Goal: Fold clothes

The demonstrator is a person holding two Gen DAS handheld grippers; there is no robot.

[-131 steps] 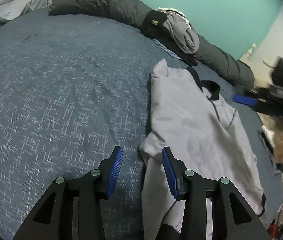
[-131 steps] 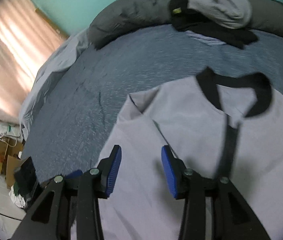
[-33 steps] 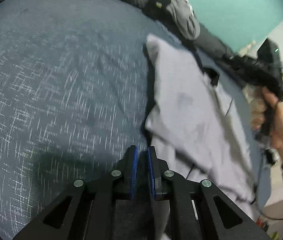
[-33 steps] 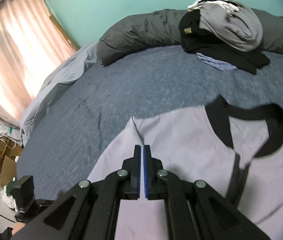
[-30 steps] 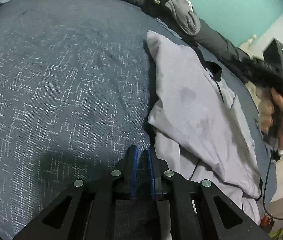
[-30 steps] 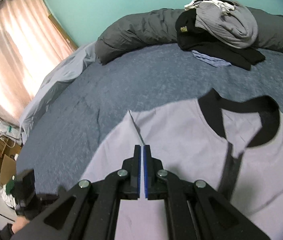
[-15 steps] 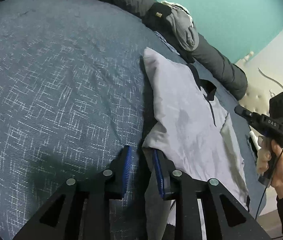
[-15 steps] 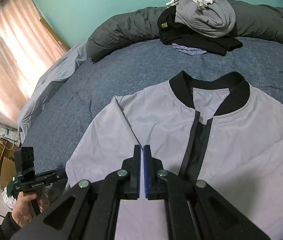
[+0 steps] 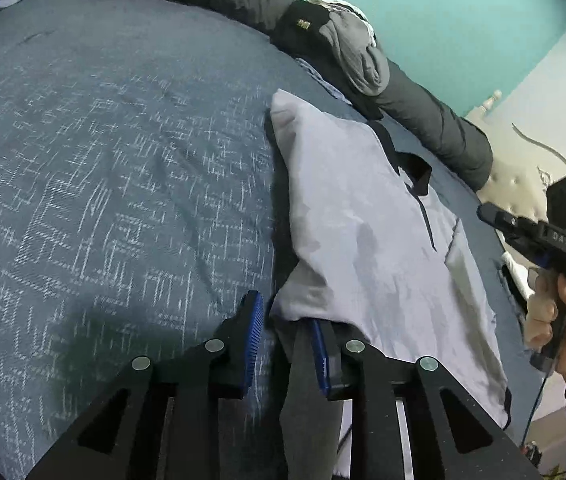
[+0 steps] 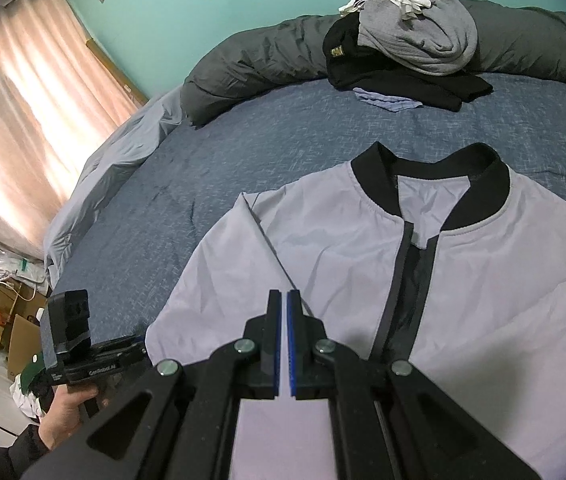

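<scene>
Since a second earlier the left gripper [image 9: 283, 322] had let go: jaws went from pressed together to spread, with sleeve fabric loose between them. The grey jacket [image 10: 463, 280] lay face up on the bed [image 9: 103, 180], collar toward the clothes pile [image 10: 411, 44], left sleeve folded inward. Right gripper [image 10: 284, 320] hovered above it, jaws pressed together on nothing.

Risks: slick fabric could snag a pad on pull-back and undo the fold.

Legible: "DAS" on the right gripper body, "CoRobot.AI"-like print on the left, partly unclear.

Left gripper [image 9: 285, 332] now parted, jacket [image 10: 463, 280] spread flat
</scene>
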